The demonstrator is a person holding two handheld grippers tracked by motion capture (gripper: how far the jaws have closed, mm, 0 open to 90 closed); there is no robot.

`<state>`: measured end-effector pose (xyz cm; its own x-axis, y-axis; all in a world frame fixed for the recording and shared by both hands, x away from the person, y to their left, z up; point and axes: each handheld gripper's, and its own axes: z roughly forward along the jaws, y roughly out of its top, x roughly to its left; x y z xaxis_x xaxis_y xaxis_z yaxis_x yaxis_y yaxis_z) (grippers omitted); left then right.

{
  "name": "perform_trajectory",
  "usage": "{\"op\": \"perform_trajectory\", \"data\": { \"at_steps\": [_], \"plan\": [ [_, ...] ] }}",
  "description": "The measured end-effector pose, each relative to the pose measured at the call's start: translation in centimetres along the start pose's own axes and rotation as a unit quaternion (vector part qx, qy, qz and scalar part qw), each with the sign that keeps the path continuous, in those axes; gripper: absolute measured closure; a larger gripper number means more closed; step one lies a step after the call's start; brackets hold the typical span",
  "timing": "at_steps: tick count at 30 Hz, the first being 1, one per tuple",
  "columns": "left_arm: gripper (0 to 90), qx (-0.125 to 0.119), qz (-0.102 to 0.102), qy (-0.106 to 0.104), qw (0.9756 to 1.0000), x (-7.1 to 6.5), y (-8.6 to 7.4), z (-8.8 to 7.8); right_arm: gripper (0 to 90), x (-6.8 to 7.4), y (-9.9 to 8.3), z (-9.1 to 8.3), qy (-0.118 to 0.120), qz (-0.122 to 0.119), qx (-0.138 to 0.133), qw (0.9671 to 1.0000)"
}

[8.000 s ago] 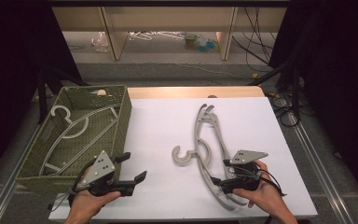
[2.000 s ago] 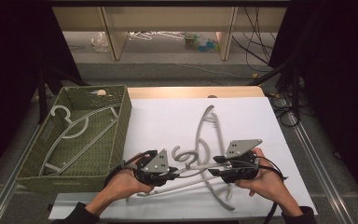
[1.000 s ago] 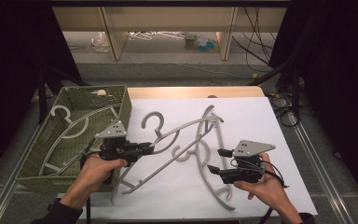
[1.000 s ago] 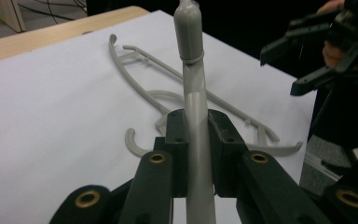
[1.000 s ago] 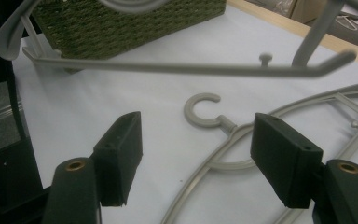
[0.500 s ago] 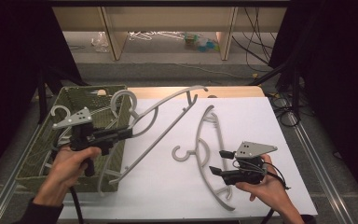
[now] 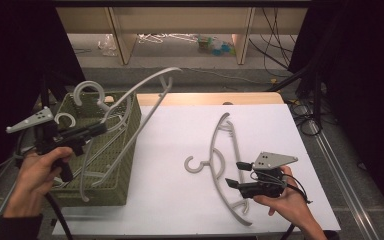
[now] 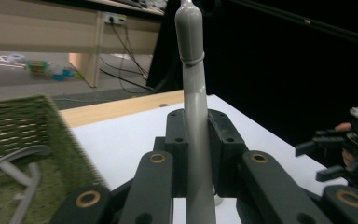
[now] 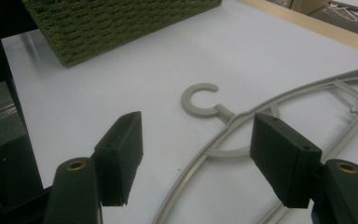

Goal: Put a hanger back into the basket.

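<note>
Your left gripper (image 7: 96,131) is up at about 9 o'clock on the high view, above the green woven basket (image 7: 125,165), jaws clamped tight on a grey hanger (image 7: 145,97). In the left gripper view the hanger's bar (image 8: 195,116) runs straight up between the two black jaws, pinched on both sides. From the high view, that lifted hanger slants from 8 o'clock up toward 12 o'clock: its hook (image 7: 87,90) stands over the basket's far-left part, one arm tip reaches out past the basket's far corner, and the other end hangs down inside the basket near its front wall. Your left hand (image 7: 37,172) grips the handle just below.

More grey hanger parts lie inside the basket (image 8: 23,161); how many, you cannot tell.

Your right gripper (image 7: 236,176) sits at about 5 o'clock, low over the white table (image 7: 175,130). Its jaws stand wide apart, holding nothing. In the right gripper view the second hanger (image 9: 242,126) lies flat on the table between and beyond the two jaw pads, its hook (image 9: 200,100) open toward the basket's corner (image 9: 121,28) at 11 o'clock. In the high view this second hanger (image 7: 220,150) curves from 1 o'clock down to 5 o'clock at table centre-right, hook pointing toward 9 o'clock. Your right hand (image 7: 287,202) holds the gripper just beside the hanger's lower arm. Whether the jaw tips touch the hanger, you cannot tell.
</note>
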<state>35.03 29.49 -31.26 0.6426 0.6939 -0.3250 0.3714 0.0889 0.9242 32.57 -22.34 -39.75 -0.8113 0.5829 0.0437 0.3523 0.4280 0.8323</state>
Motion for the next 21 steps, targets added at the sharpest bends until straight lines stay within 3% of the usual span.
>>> {"op": "perform_trajectory", "data": {
  "at_steps": [1, 3, 9, 17, 21],
  "plan": [
    [79.2, 0.0, 0.0, 0.0, 1.0, 0.0, 0.0, 0.0, 35.5, 0.0, 0.0, 0.0, 0.001, 0.001, 0.002, 1.0],
    [79.2, -0.016, -0.001, 0.023, 0.9996, 1.3, 0.3, -1.2, 35.6, 0.0, 0.0, 0.0, 0.001, 0.002, 0.002, 1.0],
    [79.2, -0.025, 0.004, 0.047, 0.9986, 3.2, 0.7, -2.3, 35.5, -0.2, -0.1, 0.2, -0.001, -0.001, 0.0, 1.0],
    [79.2, -0.009, -0.002, 0.071, 0.9974, 5.9, 1.1, -2.4, 35.5, -0.3, -0.2, 0.2, -0.001, 0.004, 0.004, 1.0],
    [79.2, 0.002, 0.003, 0.087, 0.9962, 8.0, 1.7, -2.7, 35.5, -0.3, -0.2, 0.2, -0.001, 0.005, 0.005, 1.0]
  ]
}}
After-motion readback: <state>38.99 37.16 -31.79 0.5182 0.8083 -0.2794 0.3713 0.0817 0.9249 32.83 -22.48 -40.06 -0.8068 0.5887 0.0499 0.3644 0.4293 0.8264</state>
